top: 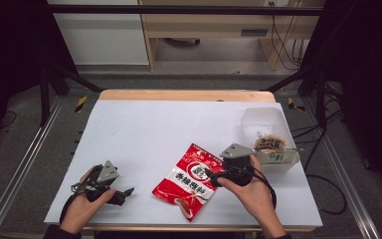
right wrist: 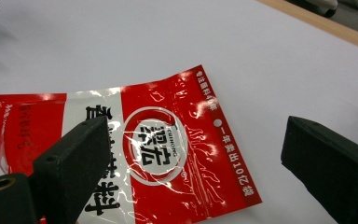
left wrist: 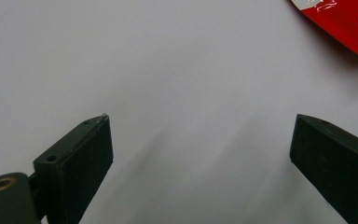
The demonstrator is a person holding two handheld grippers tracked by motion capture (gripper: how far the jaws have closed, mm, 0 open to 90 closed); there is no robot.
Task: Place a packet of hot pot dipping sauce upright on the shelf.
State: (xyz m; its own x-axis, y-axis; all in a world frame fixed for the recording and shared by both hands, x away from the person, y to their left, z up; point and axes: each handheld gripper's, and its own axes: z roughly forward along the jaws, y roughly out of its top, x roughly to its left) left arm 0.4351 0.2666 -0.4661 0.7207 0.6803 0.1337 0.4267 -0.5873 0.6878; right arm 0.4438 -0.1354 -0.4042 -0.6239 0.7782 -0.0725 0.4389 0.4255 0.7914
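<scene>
Two grippers spread, empty; my right gripper [top: 214,175] over red sachet [top: 189,180], nearer than left gripper [top: 128,192]; sachet's long axis diagonal.

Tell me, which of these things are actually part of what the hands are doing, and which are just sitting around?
In use:
- red packet, flat on the white table
- right gripper, jaws open over the packet

Lying about:
- clear tub at the table's right edge, holding smaller packets
- left gripper, open, resting apart from the packet

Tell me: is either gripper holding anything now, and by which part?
Nothing held. The right gripper hangs open above the red packet; the left gripper is open over bare table.
</scene>
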